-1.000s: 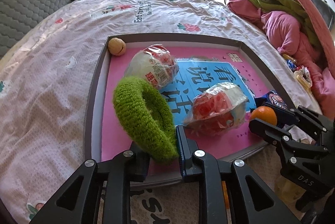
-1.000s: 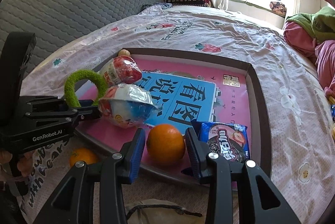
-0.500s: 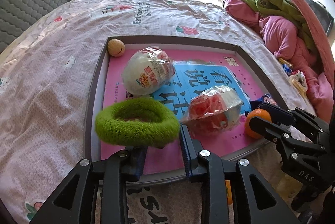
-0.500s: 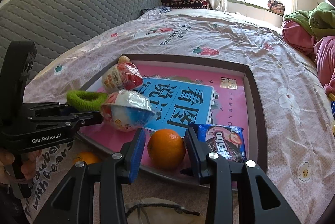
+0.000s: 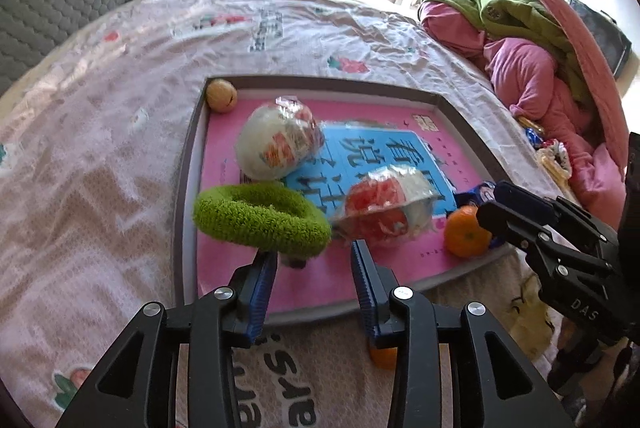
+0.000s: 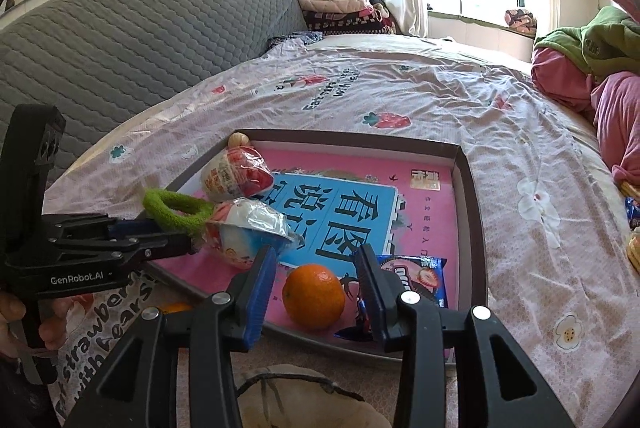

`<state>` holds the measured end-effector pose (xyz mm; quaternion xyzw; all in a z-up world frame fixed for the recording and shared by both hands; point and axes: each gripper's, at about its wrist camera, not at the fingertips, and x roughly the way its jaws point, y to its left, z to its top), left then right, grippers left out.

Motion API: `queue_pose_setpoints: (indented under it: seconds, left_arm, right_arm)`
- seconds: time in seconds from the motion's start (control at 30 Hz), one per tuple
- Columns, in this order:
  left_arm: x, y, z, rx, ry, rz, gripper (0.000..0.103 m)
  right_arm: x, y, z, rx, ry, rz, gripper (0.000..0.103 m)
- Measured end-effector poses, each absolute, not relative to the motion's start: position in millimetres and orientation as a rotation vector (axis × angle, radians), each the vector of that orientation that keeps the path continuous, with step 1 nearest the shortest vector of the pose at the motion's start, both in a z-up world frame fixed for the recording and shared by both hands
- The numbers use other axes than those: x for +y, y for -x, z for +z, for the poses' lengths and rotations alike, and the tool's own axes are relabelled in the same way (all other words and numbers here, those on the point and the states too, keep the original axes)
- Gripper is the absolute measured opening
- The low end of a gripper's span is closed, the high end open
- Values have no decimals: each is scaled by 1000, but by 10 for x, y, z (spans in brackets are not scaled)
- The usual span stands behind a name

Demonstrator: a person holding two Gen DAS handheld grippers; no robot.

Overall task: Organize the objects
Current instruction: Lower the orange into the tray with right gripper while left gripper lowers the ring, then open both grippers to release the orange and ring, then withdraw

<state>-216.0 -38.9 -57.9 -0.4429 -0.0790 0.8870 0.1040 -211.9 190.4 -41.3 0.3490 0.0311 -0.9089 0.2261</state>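
A shallow box lid [image 5: 188, 164] [image 6: 466, 188] with a pink and blue picture lies on the bed. My left gripper [image 5: 314, 262] is open; the fuzzy green ring [image 5: 260, 218] [image 6: 176, 208] lies flat just past its fingertips, over the lid's near left corner. My right gripper [image 6: 316, 268] is open, its fingers on either side of an orange [image 6: 314, 296] [image 5: 466, 232] that rests on the lid. Two wrapped snack cups [image 5: 280, 144] [image 5: 386, 206], a walnut [image 5: 221, 95] and a blue biscuit pack [image 6: 416, 274] also lie in the lid.
A second orange [image 5: 382, 356] lies on the sheet in front of the lid. A cloth bag [image 6: 304, 400] sits below my right gripper. Pink and green clothes [image 5: 532, 40] are heaped at the right. A grey quilted headboard [image 6: 140, 40] stands at the left.
The left gripper has opened and the green ring, held upright before, now lies flat ahead of the fingertips. The right gripper has opened wider and drawn back from the orange.
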Motion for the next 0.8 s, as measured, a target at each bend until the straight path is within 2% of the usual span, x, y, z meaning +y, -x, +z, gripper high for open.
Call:
queue_pose_setpoints:
  seconds: [0.8]
  left_arm:
    - [-444,1822,-391,-194,1287,2617,40]
  right_arm:
    - [1931,1931,-155,119,-872,-2538,42]
